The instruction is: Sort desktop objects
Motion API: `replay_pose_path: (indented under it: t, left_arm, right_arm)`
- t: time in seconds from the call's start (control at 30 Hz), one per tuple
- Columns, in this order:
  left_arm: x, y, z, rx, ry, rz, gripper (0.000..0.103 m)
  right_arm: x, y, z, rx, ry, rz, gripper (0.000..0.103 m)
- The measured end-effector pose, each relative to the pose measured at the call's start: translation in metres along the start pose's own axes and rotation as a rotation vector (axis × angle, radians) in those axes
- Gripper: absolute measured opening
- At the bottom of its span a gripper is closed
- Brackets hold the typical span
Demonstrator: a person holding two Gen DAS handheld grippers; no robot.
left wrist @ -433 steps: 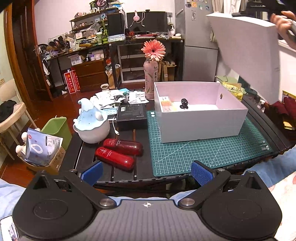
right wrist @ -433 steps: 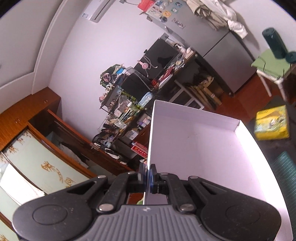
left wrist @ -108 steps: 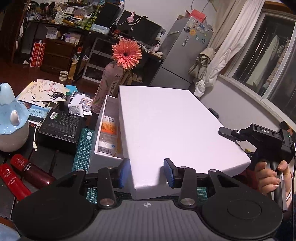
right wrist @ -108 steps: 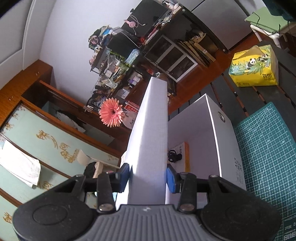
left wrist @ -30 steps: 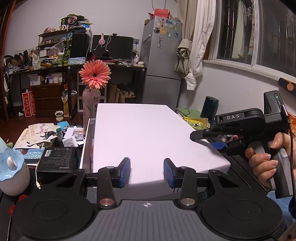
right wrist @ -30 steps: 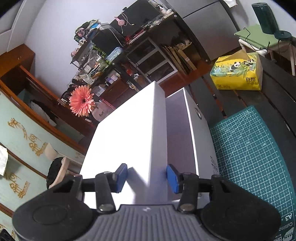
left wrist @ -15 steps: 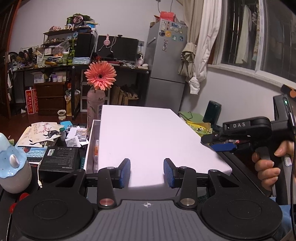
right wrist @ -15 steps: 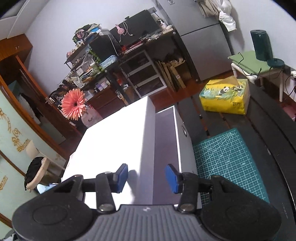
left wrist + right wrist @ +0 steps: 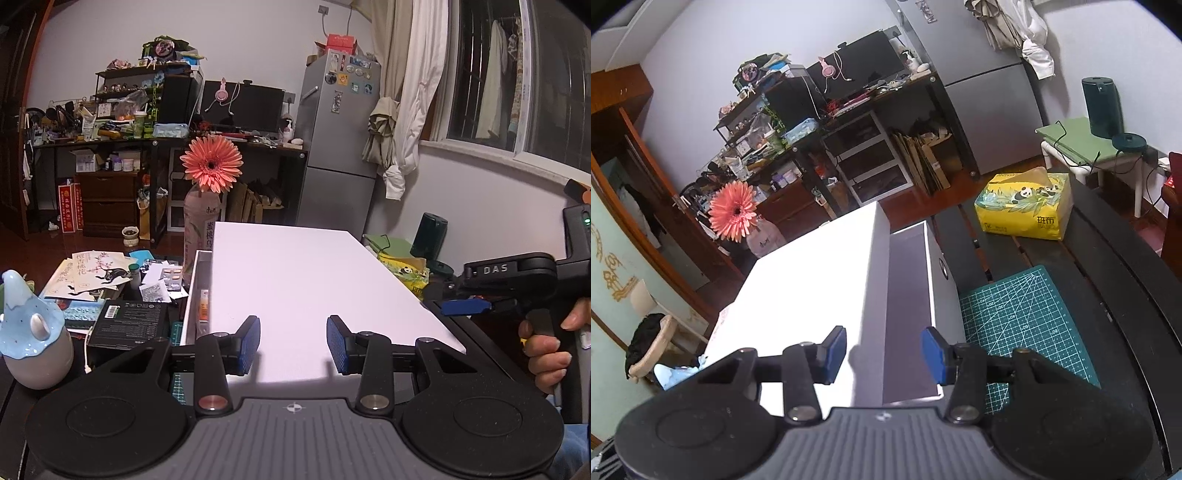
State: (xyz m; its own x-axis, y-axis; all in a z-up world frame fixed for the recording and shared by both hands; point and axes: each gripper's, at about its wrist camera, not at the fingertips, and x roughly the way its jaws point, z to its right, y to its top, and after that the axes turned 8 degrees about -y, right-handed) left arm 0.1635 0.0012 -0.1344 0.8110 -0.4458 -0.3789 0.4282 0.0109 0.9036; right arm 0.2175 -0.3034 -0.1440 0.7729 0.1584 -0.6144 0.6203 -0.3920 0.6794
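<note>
A white lid [image 9: 306, 280] lies over the white box [image 9: 190, 295], set off to the right, so a strip with a small orange packet shows along the box's left wall. My left gripper [image 9: 293, 345] hovers open over the lid's near edge, and its pads throw shadows on the lid. In the right wrist view the lid [image 9: 812, 295] shows its side wall, with a strip of the interior of the box [image 9: 947, 295] beside it. My right gripper [image 9: 883, 354] is open in front of that edge without touching it. In the left wrist view the right gripper [image 9: 458, 295] sits just off the lid's right edge, held by a hand [image 9: 546, 354].
A pink bottle with an orange flower [image 9: 201, 229] stands behind the box. At the left are a blue ceramic figure [image 9: 29, 339], a black carton [image 9: 129, 321] and loose papers [image 9: 92, 273]. A green cutting mat [image 9: 1027, 325] lies under the box, and a yellow tissue pack [image 9: 1027, 206] sits beyond it.
The right gripper has slid back off the lid's right edge and risen a little, and its view has rolled more level. The left gripper and the lid have hardly moved.
</note>
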Motion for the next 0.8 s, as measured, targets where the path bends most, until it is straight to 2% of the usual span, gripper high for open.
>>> replay_pose_path:
  t: [0.13,0.33,0.5,0.67,0.77,0.8]
  left_arm:
    - [-0.005,0.001,-0.002,-0.001,0.017,0.018,0.041]
    - [-0.011,0.002,-0.005,-0.014,0.034,0.038,0.052]
    - [-0.015,0.002,-0.007,-0.033,0.055,0.042,0.065]
    - [-0.017,0.002,-0.010,-0.041,0.093,0.047,0.068]
    - [-0.021,0.002,-0.011,-0.040,0.100,0.054,0.071]
    - [-0.022,0.002,-0.011,-0.039,0.099,0.057,0.074]
  right_arm:
    - [-0.009,-0.002,0.001,0.006,0.000,0.023,0.045]
    - [-0.024,-0.012,0.003,-0.004,-0.013,0.059,0.045]
    - [-0.038,-0.023,0.001,-0.018,-0.013,0.073,0.045]
    - [-0.052,-0.036,0.003,-0.028,-0.018,0.081,0.046]
    - [-0.060,-0.044,0.004,-0.013,-0.020,0.088,0.048]
    - [-0.063,-0.046,0.005,-0.007,-0.019,0.091,0.051]
